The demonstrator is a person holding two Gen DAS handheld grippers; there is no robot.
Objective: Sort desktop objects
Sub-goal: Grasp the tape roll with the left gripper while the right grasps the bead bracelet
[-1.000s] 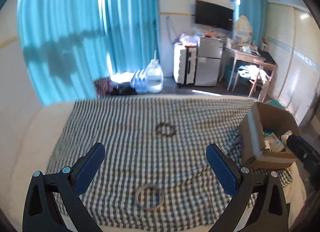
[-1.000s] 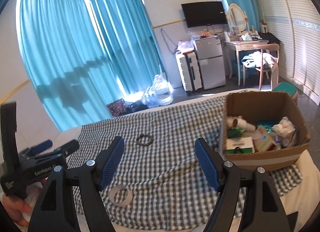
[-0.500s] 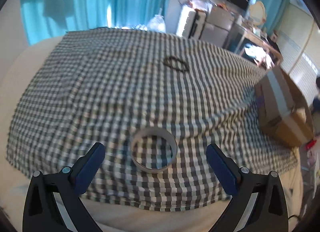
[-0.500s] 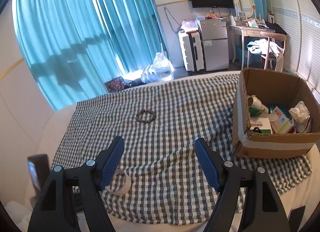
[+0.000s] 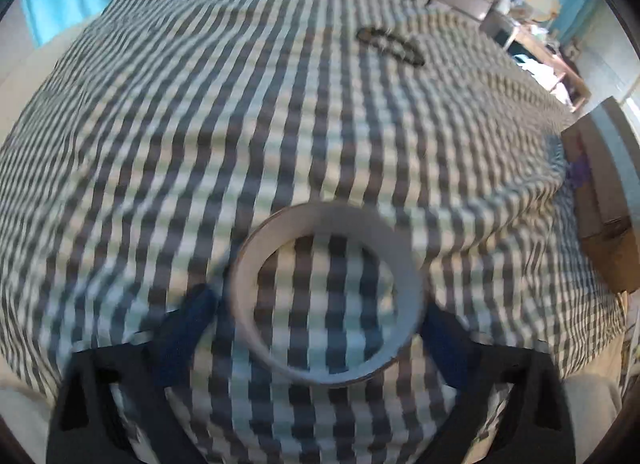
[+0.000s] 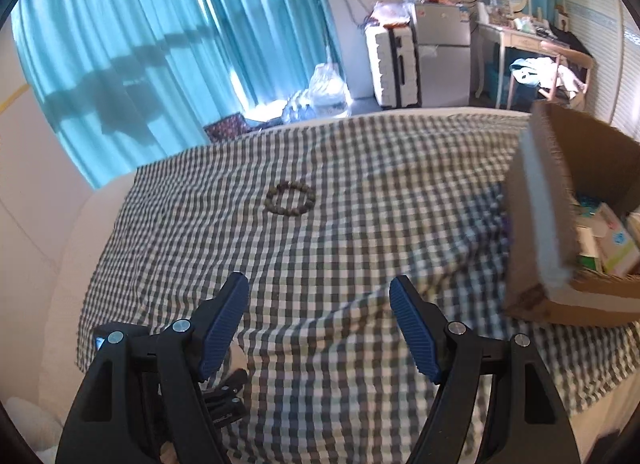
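Observation:
A white tape roll point(image 5: 404, 264) lies flat on the checkered cloth point(image 5: 200, 124). My left gripper point(image 5: 316, 328) is open, low over the cloth, one blue finger on each side of the roll; the view is blurred. A dark bead bracelet point(image 5: 390, 46) lies farther back and also shows in the right wrist view point(image 6: 291, 198). My right gripper point(image 6: 320, 324) is open and empty above the cloth's near part. The cardboard box point(image 6: 536, 224) with several items stands at the right, and shows in the left wrist view point(image 5: 604, 192).
The cloth covers a pale bed-like surface point(image 6: 68, 248). The left gripper's body point(image 6: 224, 396) shows low behind my right gripper's left finger. Blue curtains point(image 6: 160, 44), a suitcase point(image 6: 390, 64), a small fridge point(image 6: 442, 52) and a desk with chair point(image 6: 532, 56) stand beyond.
My left gripper has dropped down and forward to the tape roll, which now sits between its fingers. My right gripper has shifted closer to the cloth and leftward; the box moved right in view.

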